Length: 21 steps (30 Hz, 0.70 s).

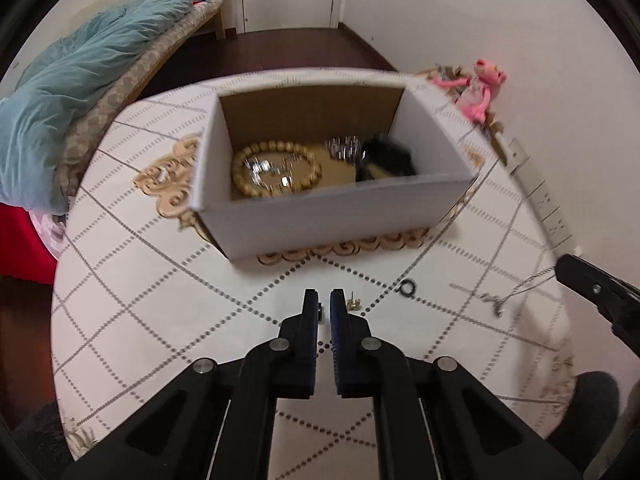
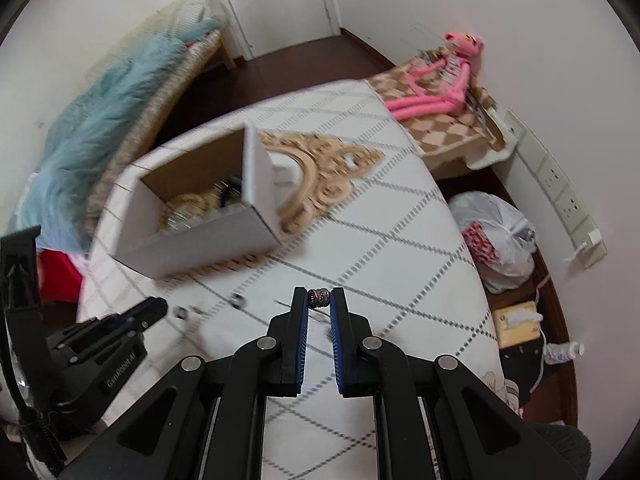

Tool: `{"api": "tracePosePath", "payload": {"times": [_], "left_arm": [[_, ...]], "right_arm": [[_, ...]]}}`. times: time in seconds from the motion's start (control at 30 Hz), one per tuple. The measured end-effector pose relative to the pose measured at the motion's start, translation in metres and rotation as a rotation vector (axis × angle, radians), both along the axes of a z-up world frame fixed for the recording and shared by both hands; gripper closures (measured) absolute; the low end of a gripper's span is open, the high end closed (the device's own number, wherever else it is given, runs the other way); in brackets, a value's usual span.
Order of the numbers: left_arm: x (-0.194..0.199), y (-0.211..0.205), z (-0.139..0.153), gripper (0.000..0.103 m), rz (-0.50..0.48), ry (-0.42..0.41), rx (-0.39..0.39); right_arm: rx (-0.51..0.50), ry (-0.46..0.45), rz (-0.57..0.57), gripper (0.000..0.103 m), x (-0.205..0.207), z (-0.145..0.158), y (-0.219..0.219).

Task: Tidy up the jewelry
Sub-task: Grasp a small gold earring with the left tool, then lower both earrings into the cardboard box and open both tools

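A: Entry, mid-task. White cardboard box (image 1: pixel 320 220) stands open on the round table (image 1: pixel 160 280). Inside: a ring of tan wooden beads (image 1: pixel 276 168) lying flat, some small shiny silver pieces (image 1: pixel 264 170) within it, another silver cluster (image 1: pixel 342 148) toward the back, and a dark lump (image 1: pixel 386 158) at the right end. Too blurred to name that last one.

B: So part is done. What is left out?

A: On the tablecloth near the box: a small black ring (image 1: pixel 408 289), a little gold piece (image 1: pixel 353 305) just beside the left gripper's (image 1: pixel 325 294) tips, and a thin chain with a small pendant (image 1: pixel 496 300) trailing toward the right gripper (image 2: pixel 319 294).

B: Gripper states?

A: Right gripper is clamped on a small silver patterned bead (image 2: pixel 319 298), held at the very tips above the cloth, clear of the box. Left gripper's jaws stand nearly together; a small dark bit shows at the inner face of one finger (image 1: pixel 310 308), but I cannot tell whether it is a held item.

B: Estimate?

A: Roughly halfway, I judge. The bead has yet to go in the box, and at least three loose pieces wait on the table.
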<state>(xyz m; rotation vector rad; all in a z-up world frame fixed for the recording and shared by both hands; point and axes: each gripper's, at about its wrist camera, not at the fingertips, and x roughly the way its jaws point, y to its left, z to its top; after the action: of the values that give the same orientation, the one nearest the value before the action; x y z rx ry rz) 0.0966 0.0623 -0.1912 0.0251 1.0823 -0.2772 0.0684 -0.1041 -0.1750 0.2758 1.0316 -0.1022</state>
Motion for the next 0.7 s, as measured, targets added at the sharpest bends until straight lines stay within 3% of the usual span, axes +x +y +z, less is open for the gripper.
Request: {"api": "tracePosePath", "payload": {"times": [0.4,0.53,0.7], "left_arm": [[0.029,0.027,0.09,0.1,0.003,-0.08,-0.116],[0.053,0.033,0.101,0.1,0.008,-0.075,-0.138],[0.085,0.042,0.093,0.1,0.03,-0.019,-0.166]], "right_arm": [[0.14,-0.136,0.14,0.092,0.042,0.104,0.024],[0.124,-0.161,0.191,0.092,0.073,0.127,0.04],[0.101,-0.124,0.22,0.092,0.116,0.121,0.054]]}}
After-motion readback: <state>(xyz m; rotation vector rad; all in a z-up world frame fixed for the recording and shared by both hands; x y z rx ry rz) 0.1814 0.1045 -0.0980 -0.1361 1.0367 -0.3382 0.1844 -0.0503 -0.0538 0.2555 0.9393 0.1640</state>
